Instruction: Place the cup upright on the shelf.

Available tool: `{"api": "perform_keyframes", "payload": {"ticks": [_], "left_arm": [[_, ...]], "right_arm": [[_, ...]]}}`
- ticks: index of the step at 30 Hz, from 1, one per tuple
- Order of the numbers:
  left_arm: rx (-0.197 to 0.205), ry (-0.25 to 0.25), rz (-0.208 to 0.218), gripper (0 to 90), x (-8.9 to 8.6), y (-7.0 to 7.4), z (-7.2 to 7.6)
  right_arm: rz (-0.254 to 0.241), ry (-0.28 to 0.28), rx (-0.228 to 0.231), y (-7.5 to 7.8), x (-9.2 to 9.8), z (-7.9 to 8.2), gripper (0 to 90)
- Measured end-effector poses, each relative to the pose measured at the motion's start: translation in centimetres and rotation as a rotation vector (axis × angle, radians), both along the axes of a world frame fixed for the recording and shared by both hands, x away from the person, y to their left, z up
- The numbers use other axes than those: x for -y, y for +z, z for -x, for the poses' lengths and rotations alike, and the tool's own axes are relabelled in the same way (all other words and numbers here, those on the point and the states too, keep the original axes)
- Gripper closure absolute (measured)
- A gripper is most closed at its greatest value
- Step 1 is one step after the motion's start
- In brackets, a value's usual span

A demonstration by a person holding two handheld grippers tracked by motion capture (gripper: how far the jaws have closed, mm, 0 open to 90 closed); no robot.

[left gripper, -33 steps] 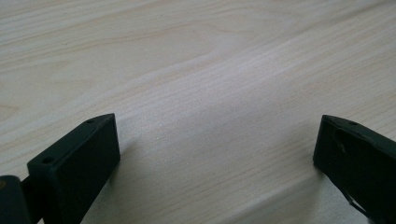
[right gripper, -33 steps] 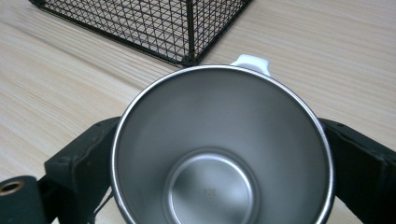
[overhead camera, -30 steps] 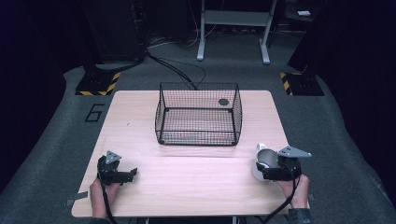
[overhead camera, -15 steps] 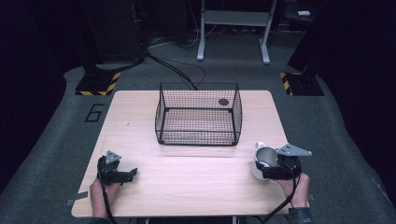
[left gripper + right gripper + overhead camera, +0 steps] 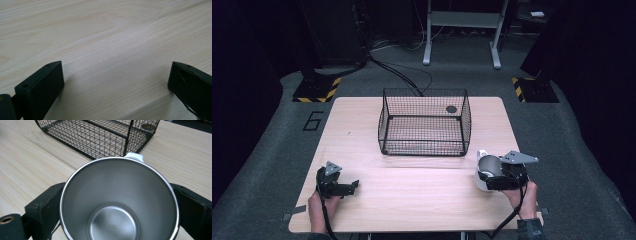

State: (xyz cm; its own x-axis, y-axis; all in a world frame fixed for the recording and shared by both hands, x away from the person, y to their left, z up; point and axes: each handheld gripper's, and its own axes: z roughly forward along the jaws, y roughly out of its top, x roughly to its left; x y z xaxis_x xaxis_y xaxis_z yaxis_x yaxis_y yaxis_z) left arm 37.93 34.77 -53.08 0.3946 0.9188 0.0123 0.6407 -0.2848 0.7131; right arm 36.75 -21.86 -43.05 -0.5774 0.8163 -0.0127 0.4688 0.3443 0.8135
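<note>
Left hand-held gripper (image 5: 353, 184) idle near front-left corner of counter (image 5: 362, 125), jaws spread wide, nothing between them. Wire basket (image 5: 424, 122) stands toward back edge, centre. Right hand-held gripper (image 5: 486, 175) near front-right, jaws clamped on steel cup (image 5: 119, 200), mouth facing camera. Step judged: cup grasped, carry pending. Next move: lift, clear basket's near rim, lower inside.

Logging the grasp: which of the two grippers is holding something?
The right gripper: its jaws clamp a steel cup, near the wire basket. The left gripper stands open over bare table.
</note>
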Motion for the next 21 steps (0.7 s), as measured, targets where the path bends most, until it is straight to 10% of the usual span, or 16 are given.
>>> {"api": "perform_keyframes", "payload": {"ticks": [21], "left_arm": [[0.011,0.005,0.003,0.5,0.0,-0.1,0.0]], "right_arm": [[-0.022,0.102,-0.002,1.3,-2.8,-0.7,5.9]]}}
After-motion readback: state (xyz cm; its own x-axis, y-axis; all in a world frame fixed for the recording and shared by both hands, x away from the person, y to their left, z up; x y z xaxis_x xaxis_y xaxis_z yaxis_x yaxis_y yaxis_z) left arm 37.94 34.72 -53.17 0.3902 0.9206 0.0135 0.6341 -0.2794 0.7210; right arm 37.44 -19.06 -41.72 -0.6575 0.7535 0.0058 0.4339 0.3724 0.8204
